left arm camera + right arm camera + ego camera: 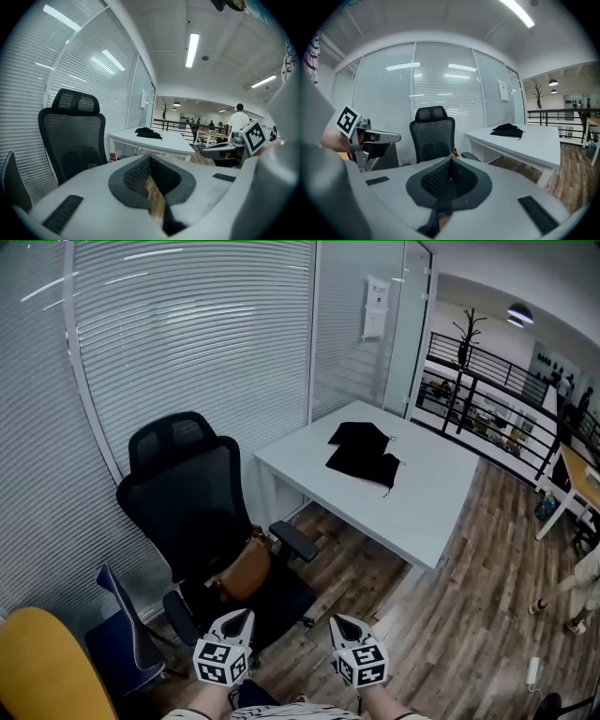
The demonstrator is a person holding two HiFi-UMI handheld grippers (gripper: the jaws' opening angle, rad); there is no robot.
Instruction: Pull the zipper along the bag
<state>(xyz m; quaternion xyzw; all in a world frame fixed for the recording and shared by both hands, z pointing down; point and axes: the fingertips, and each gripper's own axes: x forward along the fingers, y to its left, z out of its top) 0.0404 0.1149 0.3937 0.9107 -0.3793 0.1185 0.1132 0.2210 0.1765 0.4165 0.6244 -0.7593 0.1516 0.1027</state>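
Observation:
Two black bags (362, 454) lie on the white table (422, 507) far ahead; they also show as a dark heap, the black bags (148, 133) in the left gripper view and the black bags (506, 130) in the right gripper view. My left gripper (238, 619) and right gripper (340, 624) are held low and close to the body, well short of the table. Both are shut with nothing between the jaws: the left gripper (149, 157) and the right gripper (450, 161) show tips meeting.
A black office chair (202, 512) with a brown bag (244, 568) on its seat stands between me and the table. A blue chair (127, 634) and a yellow one (42, 667) are at the lower left. Glass walls with blinds run along the left. A railing (487, 399) and people stand farther back.

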